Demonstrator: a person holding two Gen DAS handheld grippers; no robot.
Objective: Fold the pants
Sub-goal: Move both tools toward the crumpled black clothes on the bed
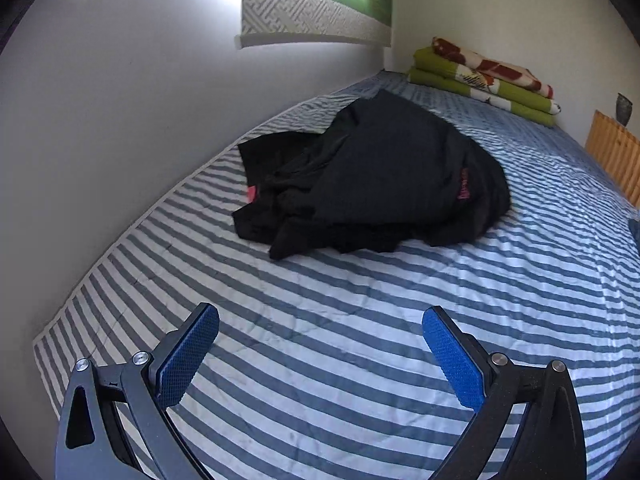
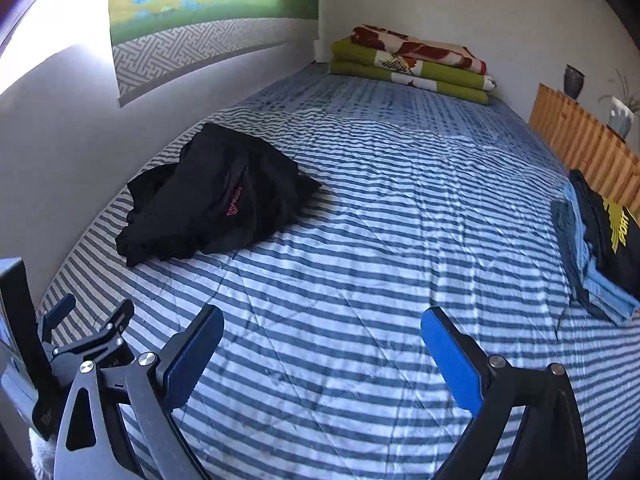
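Black pants (image 1: 372,180) lie in a crumpled heap on the striped bed (image 1: 320,340), near the wall side; a small pink logo shows on the fabric. The same heap of pants (image 2: 216,196) appears at the left in the right wrist view. My left gripper (image 1: 320,354) hovers open over bare bedcover, well short of the heap, with nothing between its blue pads. My right gripper (image 2: 322,354) is also open and empty, to the right of the left one, whose body (image 2: 80,344) shows at the lower left of the right wrist view.
A stack of folded clothes (image 2: 604,240) sits at the bed's right edge. Folded green and red blankets (image 2: 412,64) lie at the far end. A wooden unit (image 2: 584,140) with vases stands on the right. The wall (image 1: 120,120) runs along the left, with a hanging (image 1: 316,4).
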